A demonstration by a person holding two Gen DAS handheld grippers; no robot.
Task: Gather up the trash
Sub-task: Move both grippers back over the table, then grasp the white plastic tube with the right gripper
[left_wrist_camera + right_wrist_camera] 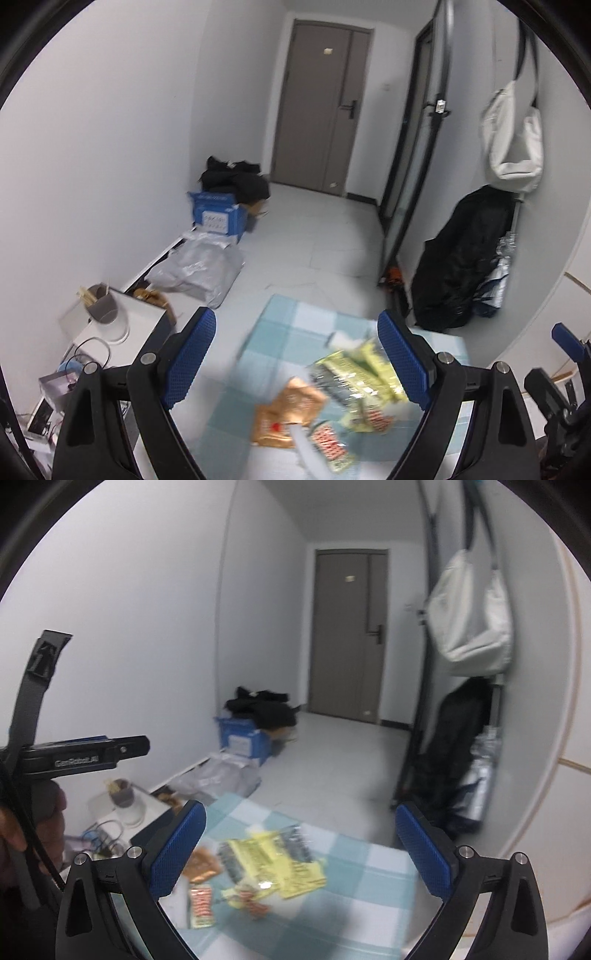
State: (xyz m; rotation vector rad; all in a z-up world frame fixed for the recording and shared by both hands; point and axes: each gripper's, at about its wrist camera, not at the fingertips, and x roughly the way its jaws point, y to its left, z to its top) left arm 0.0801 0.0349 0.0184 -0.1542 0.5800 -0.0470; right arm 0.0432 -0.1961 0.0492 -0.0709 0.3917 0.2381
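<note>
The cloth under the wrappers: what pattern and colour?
Cloth: light blue and white checks, clearest in the right wrist view.

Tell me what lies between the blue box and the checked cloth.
A crumpled grey plastic bag lies on the floor between the blue box and the checked cloth, seen in both wrist views.

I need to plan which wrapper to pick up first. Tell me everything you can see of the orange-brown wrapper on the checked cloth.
The orange-brown wrapper is a flat, crinkled packet that looks like glossy foil or plastic, with a small red mark; the print is too blurred to read. It lies on the blue-and-white checked cloth, at the left edge of the litter pile, beside the yellow wrappers and next to a red-and-white packet. Whether it overlaps them is unclear. No gripper touches it.
</note>
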